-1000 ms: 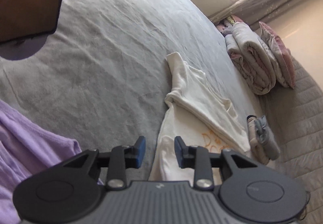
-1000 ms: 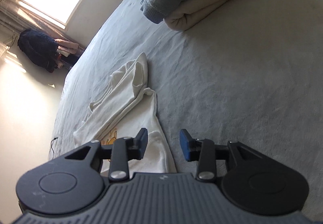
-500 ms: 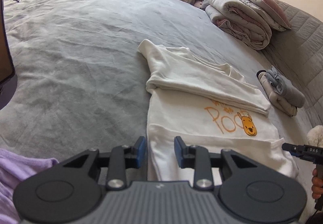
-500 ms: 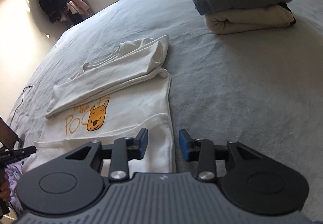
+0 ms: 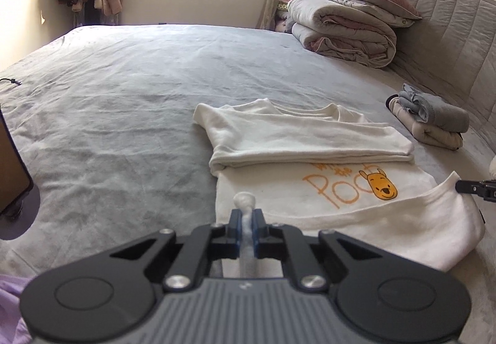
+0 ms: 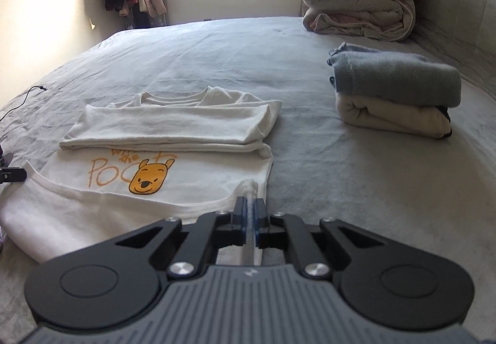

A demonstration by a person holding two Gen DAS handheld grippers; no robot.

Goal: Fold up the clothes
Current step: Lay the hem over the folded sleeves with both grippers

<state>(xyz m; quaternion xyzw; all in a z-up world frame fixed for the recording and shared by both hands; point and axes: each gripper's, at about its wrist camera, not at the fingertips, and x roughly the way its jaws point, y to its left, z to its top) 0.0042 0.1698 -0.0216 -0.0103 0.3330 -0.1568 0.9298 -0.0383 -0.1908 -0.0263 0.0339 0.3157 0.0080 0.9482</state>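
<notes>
Whereas both stood open half a second ago, the left tool (image 5: 245, 221) and right tool (image 6: 250, 212) now clamp the hem corners of the white cotton bear-print T-shirt (image 5: 313, 189), lower centre, ready for folding.

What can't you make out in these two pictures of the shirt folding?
- Left wrist view: the shirt corner beneath the left hand-held gripper is hidden by its body; the right hand-held gripper is cut off by the frame edge.
- Right wrist view: the print's small top word is too small to read.
</notes>
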